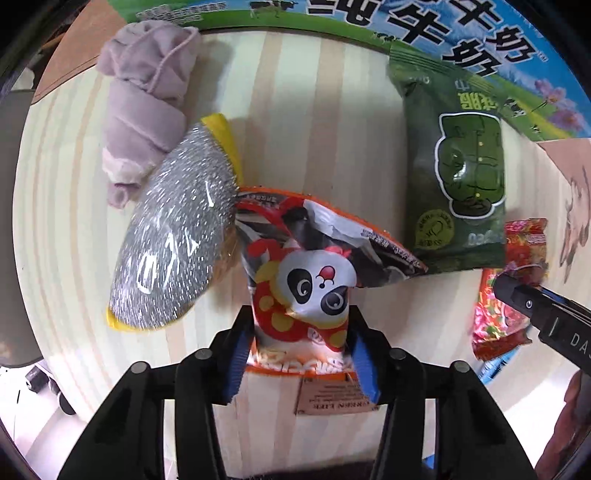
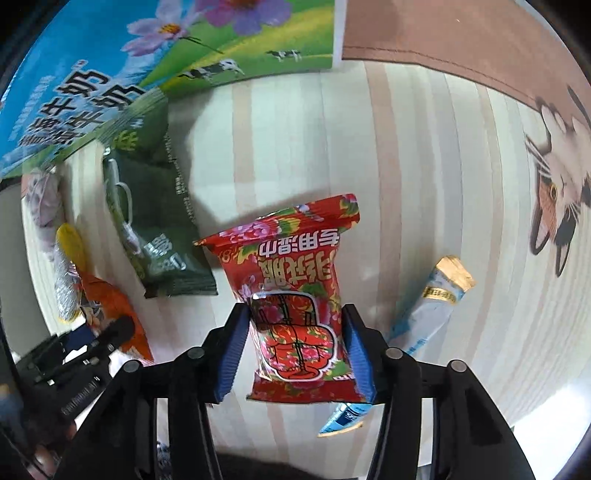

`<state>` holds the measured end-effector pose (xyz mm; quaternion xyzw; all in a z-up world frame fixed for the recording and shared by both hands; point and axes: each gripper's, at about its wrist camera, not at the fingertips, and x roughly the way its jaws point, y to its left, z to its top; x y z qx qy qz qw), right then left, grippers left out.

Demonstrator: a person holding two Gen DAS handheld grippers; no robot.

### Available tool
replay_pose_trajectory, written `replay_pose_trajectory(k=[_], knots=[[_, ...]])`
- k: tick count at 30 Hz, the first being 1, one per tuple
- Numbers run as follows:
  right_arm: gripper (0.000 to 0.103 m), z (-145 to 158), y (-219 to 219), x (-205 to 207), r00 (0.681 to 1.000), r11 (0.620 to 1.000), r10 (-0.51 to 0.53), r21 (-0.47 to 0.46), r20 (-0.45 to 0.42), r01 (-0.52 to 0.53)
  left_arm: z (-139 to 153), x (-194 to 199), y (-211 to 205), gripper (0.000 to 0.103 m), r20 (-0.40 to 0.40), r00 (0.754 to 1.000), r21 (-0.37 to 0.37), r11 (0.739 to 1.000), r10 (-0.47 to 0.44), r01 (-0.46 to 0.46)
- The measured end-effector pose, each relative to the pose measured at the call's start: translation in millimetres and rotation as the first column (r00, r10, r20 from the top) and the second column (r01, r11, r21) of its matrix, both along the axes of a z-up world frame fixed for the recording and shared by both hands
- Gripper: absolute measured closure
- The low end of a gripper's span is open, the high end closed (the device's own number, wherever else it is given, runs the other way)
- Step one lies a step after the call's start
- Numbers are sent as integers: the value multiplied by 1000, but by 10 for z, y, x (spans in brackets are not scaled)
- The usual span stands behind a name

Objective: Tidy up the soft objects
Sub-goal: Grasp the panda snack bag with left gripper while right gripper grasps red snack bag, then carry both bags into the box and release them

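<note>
Pale striped wood formed the tabletop [image 1: 314, 110], and a milk carton [image 1: 443, 33] printed with cows, flowers and large Chinese characters was stood along its far edge, where a row of soft goods had been lined up against it. A rolled lilac cloth [image 1: 144, 110] was laid at the left end, a silver scouring pad [image 1: 173, 254] with yellow ends in clear wrap was set just beside it, and a green wipes packet [image 1: 458, 177] drawn with a padded coat was placed flat further right. The left gripper [image 1: 299, 354] was seen clenched on the lower part of a panda snack bag [image 1: 310, 280], whose top leaned against the pad; the bag was judged to be held by its lower part so that it could be slotted into the gap between pad and green packet. The right gripper [image 2: 295, 354] was clamped around a red floral packet [image 2: 295, 295], apparently lifted clear of the wood, as a shadow was cast behind it. A blue-and-white sachet stick [image 2: 424, 314] was left lying just to its right. A cat-printed cloth [image 2: 554, 192] was spread at the table's right side. On a small tag under the panda bag, "GREEN LIFE" could be partly read upside down; "DA" was legible on the other gripper's body.
</note>
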<state>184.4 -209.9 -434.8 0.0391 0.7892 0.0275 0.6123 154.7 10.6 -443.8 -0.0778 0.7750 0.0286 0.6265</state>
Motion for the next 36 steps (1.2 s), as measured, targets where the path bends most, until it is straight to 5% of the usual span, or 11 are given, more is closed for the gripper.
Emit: replay_pose_trajectory(k=[5,11,17,20,24,29,36], knots=[[53,-16,205,-88,999,997,43,-61,15,-42,29,40,-137,62,6,1000,1,1000,-29,29],[55,268,204,-250,999,999,14,28,38,-15,357,117,-141,66,67,997,-40,999,-31,34],[56,1087,210,-224,986,989,7,147,168,-32,1223,217,-135,66,230,973,-121,991,-23,53],[56,1563,223,9,966,980,-16,194,258,-36,1671,656,-69,66,308,951,-144,987,-19,66],[56,1897,312,622,940,985,-2,162,341,-57,1922,1363,136,66,353,935,-119,990,-26,73],[56,1775,436,1564,943,995,-6,98,334,-28,1830,2320,288,66,311,949,-27,997,-61,73],[56,1132,606,2347,964,1000,-29,10,264,27,1090,3320,461,65,164,984,-24,997,-67,72]])
